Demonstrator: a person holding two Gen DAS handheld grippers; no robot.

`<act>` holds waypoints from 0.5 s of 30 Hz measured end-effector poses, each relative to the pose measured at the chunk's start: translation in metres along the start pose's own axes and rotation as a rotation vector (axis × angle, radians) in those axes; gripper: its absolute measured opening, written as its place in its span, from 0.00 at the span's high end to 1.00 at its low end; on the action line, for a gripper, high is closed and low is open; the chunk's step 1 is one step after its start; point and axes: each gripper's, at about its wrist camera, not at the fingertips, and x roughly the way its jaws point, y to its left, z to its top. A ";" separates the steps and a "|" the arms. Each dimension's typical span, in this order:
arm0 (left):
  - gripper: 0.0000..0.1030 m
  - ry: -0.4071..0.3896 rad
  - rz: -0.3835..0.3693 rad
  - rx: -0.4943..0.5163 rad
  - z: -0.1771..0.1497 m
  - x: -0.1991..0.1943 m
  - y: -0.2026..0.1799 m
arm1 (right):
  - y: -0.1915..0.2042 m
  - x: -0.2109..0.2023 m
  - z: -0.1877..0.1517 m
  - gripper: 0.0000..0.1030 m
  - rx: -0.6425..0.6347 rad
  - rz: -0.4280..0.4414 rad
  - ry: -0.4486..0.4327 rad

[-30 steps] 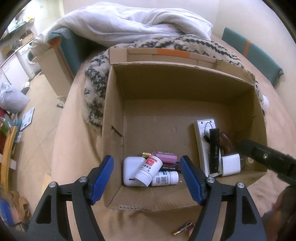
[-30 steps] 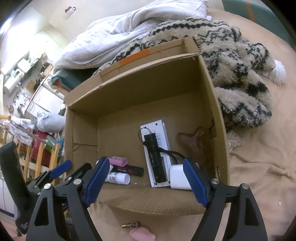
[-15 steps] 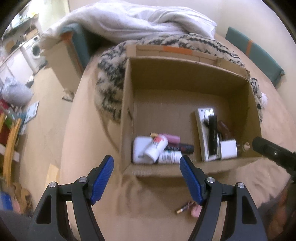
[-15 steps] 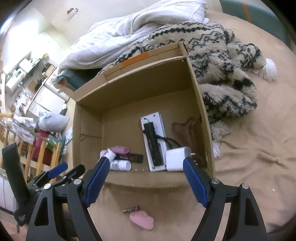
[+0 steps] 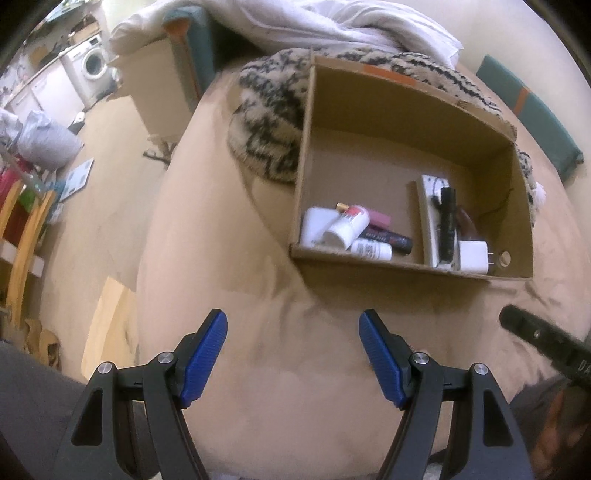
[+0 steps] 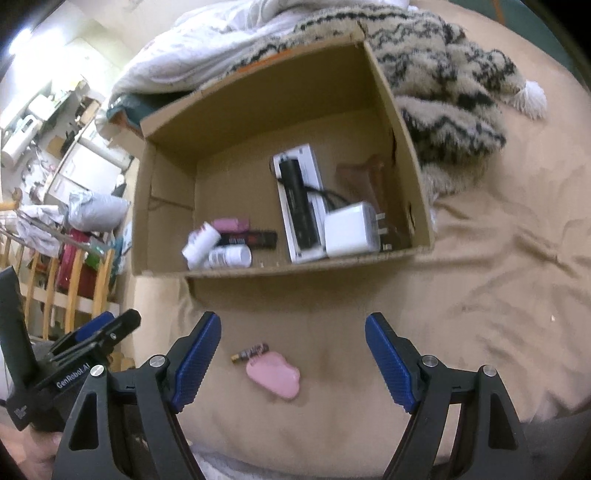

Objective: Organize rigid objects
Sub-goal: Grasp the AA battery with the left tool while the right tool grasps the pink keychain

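Note:
An open cardboard box sits on the tan bed. Inside lie white bottles, a pink block, a dark tube, a black flashlight on a white flat device, a white charger and a brown wooden piece. On the sheet in front of the box lie a pink cloud-shaped object and a small battery. My right gripper is open just above them. My left gripper is open and empty over bare sheet.
A patterned fleece blanket and white duvet lie behind the box. The bed's left edge drops to the floor, with a wooden chair and bags. The left gripper's body shows at the left of the right view.
Both grippers have pulled back from the box toward the near side of the bed. The pink object and battery now lie between the right gripper's fingers.

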 end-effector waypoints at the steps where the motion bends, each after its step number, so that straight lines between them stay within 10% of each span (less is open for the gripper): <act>1: 0.31 0.002 -0.002 -0.007 0.000 0.001 0.001 | 0.000 0.004 -0.001 0.17 -0.002 -0.002 0.016; 8: 0.31 -0.019 0.003 -0.066 0.003 -0.002 0.010 | -0.001 0.032 -0.016 0.46 0.039 0.070 0.164; 15: 0.31 0.004 -0.026 -0.097 0.006 0.000 0.012 | 0.005 0.055 -0.019 0.47 0.072 0.058 0.228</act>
